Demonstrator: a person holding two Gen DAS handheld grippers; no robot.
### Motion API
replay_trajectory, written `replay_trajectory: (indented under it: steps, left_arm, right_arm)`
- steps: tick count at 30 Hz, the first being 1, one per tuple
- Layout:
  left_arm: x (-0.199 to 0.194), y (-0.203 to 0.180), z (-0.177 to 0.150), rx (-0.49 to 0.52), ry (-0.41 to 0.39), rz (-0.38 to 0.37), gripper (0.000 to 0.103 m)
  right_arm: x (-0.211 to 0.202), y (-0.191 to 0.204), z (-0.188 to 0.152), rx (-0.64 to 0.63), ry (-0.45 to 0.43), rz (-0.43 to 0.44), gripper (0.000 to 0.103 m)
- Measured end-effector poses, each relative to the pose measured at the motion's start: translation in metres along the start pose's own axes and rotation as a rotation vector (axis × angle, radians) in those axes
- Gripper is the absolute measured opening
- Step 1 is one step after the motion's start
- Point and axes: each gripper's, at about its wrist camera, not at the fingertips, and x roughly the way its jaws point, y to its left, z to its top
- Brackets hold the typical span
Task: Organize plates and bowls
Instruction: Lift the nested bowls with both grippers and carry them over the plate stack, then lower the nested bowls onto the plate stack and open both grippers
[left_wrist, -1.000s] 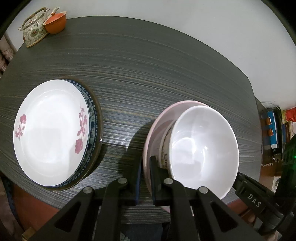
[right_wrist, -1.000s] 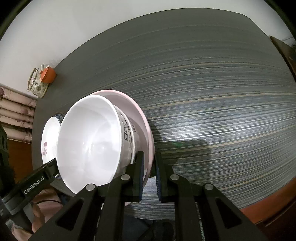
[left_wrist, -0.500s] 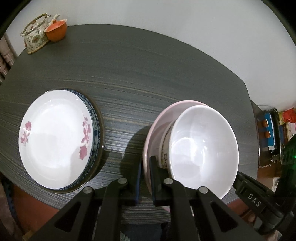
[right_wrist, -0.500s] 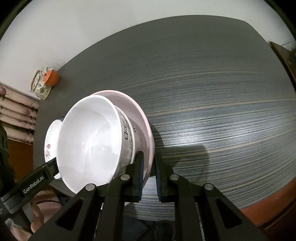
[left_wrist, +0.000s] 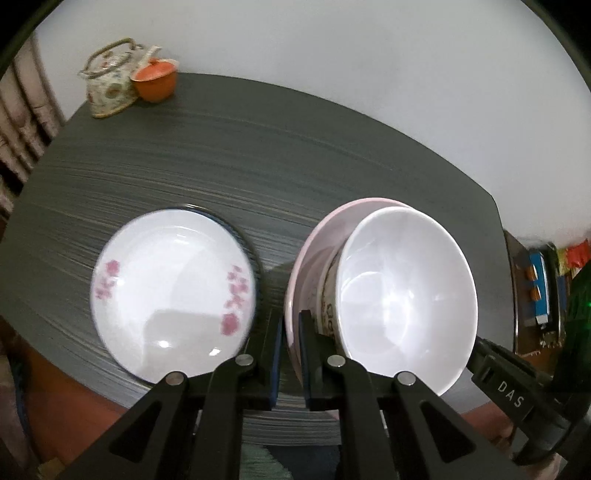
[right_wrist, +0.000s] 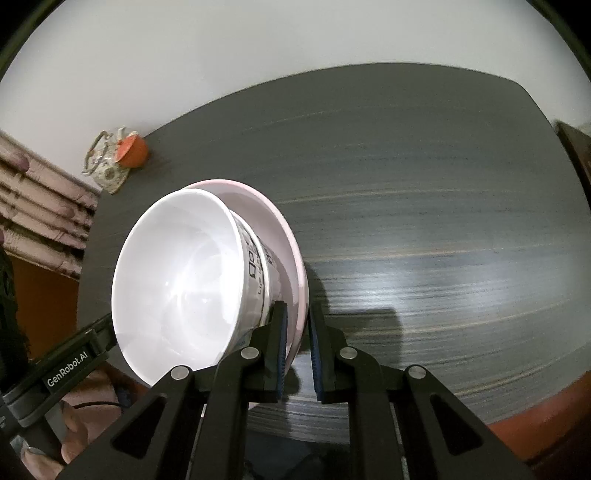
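Note:
Both grippers clamp the rim of one pink plate, which carries a white bowl with printed sides. My left gripper is shut on the plate's left rim. My right gripper is shut on the plate's right rim, with the bowl to its left. The plate is held above the dark table. A white plate with pink flowers rests on a blue-rimmed plate on the table, just left of the left gripper.
A floral teapot and an orange cup stand at the table's far left corner; they also show in the right wrist view. The dark striped table stretches to the right. A shelf with clutter is beyond the right edge.
Both grippers have lifted and tilted with the pink plate and bowl. The flowered plate stack now sits closer to the left gripper, and the teapot appears nearer.

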Motion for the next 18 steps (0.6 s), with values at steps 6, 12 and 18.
replay_trajectory:
  steps: [6,12,18]
  left_arm:
    - [-0.019,0.039,0.003,-0.056,-0.03,0.037,0.007]
    - [-0.03,0.081,0.005,-0.122,-0.042,0.073,0.007]
    - [-0.034,0.119,0.008,-0.169,-0.046,0.095,0.007]
  right_arm:
    - [0.005,0.041,0.009,-0.071,0.007,0.031,0.013]
    - [0.018,0.082,0.013,-0.13,0.025,0.057,0.013]
    - [0.036,0.117,0.01,-0.179,0.055,0.067,0.013]
